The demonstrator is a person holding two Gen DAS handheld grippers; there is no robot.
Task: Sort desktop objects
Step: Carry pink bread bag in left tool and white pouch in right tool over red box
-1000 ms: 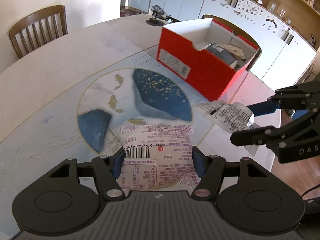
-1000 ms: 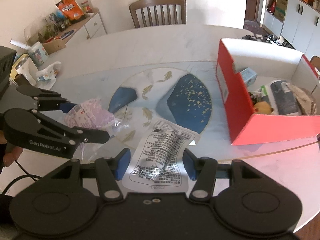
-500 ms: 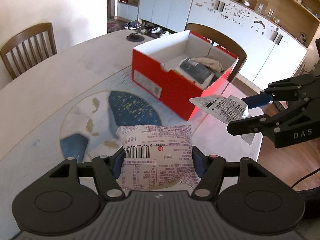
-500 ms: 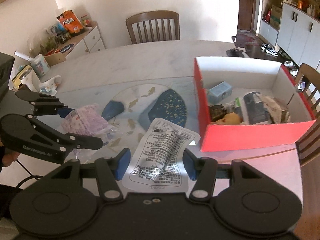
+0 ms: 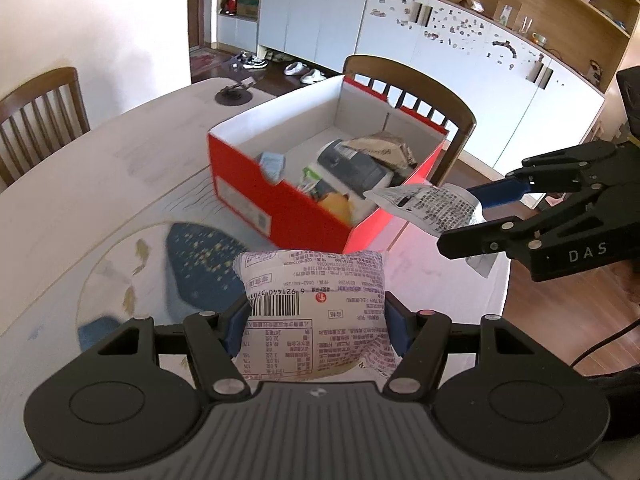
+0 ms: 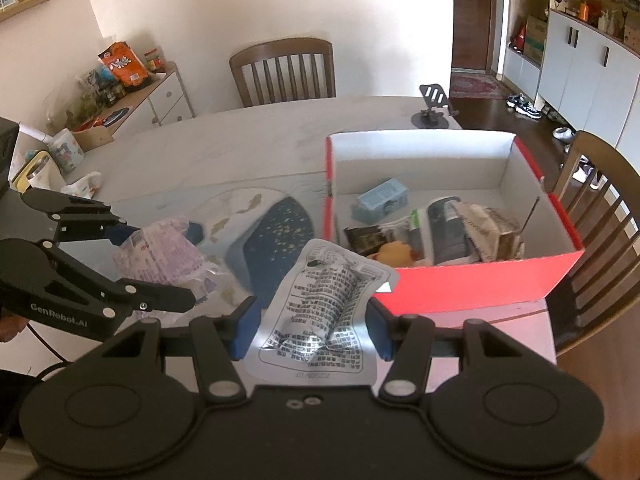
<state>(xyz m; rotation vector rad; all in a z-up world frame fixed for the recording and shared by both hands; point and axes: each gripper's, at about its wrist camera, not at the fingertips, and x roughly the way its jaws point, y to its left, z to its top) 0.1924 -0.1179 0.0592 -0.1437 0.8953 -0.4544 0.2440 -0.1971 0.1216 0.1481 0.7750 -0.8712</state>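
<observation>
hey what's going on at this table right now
A person is tidying the table with two handheld grippers. The left gripper is shut on a white and purple snack packet, and the right gripper is shut on a silver printed pouch. Both are held in the air near the open red box, which already holds several items. Neither packet is in the box yet.

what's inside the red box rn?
Red box: light-blue packet, dark pouch, brown crumpled bag, yellow item, green-edged packet. Anything beneath them is covered.
</observation>
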